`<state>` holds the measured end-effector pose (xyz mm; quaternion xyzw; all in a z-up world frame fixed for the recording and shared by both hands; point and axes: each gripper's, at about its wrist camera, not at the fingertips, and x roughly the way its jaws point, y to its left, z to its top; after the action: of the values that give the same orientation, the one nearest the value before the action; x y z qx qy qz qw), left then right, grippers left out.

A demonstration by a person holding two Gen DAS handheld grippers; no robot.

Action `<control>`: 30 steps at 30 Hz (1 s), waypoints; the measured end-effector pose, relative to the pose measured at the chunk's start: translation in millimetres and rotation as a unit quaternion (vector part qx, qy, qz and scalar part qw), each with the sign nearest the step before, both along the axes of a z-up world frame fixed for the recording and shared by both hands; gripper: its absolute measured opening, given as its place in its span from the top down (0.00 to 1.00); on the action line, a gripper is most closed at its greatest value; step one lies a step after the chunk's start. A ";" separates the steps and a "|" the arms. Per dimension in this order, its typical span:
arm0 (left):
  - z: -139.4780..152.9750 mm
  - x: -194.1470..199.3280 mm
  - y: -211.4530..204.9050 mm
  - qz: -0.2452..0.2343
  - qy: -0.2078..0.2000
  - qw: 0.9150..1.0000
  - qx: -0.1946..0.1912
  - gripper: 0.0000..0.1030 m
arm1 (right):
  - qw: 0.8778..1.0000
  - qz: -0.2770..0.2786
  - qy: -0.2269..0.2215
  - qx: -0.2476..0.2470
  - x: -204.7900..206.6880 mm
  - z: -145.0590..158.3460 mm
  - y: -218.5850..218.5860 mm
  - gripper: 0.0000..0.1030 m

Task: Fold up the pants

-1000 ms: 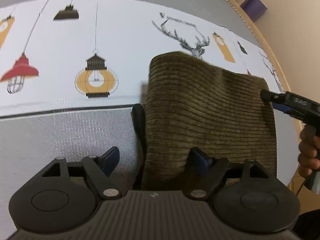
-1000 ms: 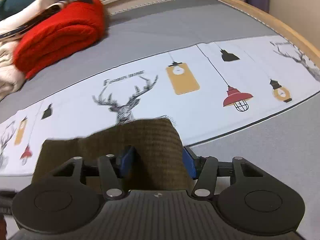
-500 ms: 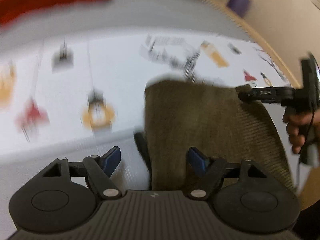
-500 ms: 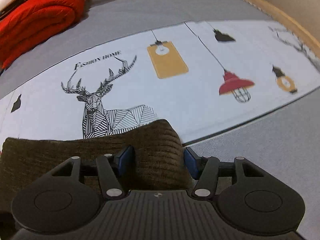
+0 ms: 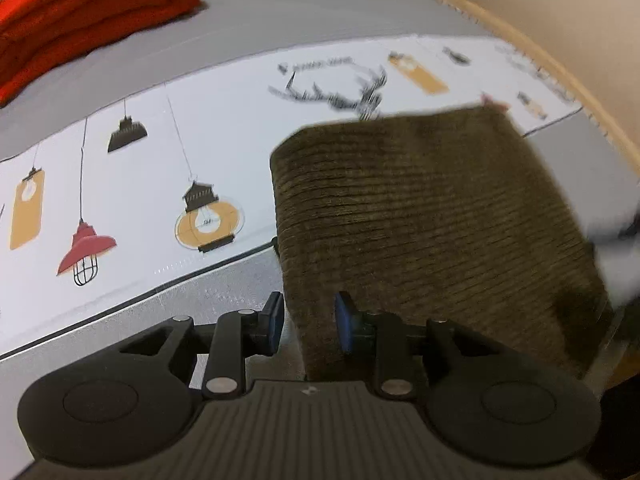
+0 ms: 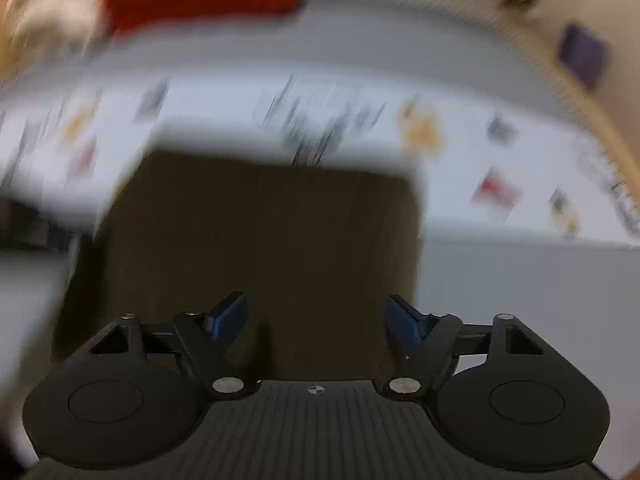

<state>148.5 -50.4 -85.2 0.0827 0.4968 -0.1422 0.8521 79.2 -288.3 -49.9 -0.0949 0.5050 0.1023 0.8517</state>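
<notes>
On the grey bed (image 5: 360, 12), across its white printed sheet (image 5: 168, 148) of lanterns and a stag, I see the pants (image 5: 420, 216) folded into a thick, squarish olive-brown bundle of ribbed corduroy, the ribs running crosswise and the left edge rounded over in a fold. The bundle spans the sheet's lower border, part on white, part on grey. A red folded blanket (image 5: 88, 12) lies well apart at the far left. My left hand-held gripper (image 5: 309, 323) has just been closing; its blue pads now pinch the bundle's near-left corner. My right hand-held gripper (image 6: 318, 322), badly blurred, has just been opening; its jaws stand wide above the pants (image 6: 260, 248), not touching the cloth.
</notes>
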 end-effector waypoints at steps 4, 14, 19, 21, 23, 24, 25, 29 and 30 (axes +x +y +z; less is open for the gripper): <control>11.7 -21.7 -9.0 -0.039 -0.016 0.999 -0.003 0.70 | 0.996 0.041 0.015 -0.078 -36.4 -27.0 8.1 0.22; 53.5 -94.8 -26.5 -0.026 -0.072 0.997 0.010 0.12 | 0.992 -0.123 -0.015 -0.012 -56.3 30.0 -31.0 0.20; 121.8 -151.3 -28.4 0.025 -0.175 0.984 -0.023 0.08 | 0.974 -0.174 -0.128 0.075 -103.8 90.3 -41.0 0.11; 132.9 -165.4 -24.8 0.038 -0.172 0.982 -0.061 0.07 | 0.966 -0.177 -0.163 0.097 -123.1 96.6 -41.9 0.09; 131.6 -175.0 -17.0 0.085 -0.163 0.978 -0.101 0.07 | 0.960 -0.173 -0.185 0.118 -135.0 95.7 -42.4 0.09; 125.9 -178.1 -13.9 0.101 -0.158 0.975 -0.117 0.07 | 0.960 -0.173 -0.185 0.121 -140.1 92.1 -40.2 0.09; 116.5 -180.5 -12.8 0.110 -0.151 0.975 -0.123 0.06 | 0.961 -0.171 -0.182 0.117 -141.8 88.3 -35.6 0.09; 85.5 -182.0 -32.9 0.091 -0.102 0.990 -0.032 0.01 | 0.966 -0.176 -0.174 0.078 -139.8 76.1 -21.1 0.09; 82.8 -181.7 -35.7 0.082 -0.111 0.990 -0.025 0.01 | 0.968 -0.174 -0.166 0.077 -137.7 72.6 -21.9 0.09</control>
<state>-33.2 -86.1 -2.4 0.0360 0.4007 -0.0741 0.9125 -58.5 -310.2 22.7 0.0445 0.3564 -0.0262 0.9329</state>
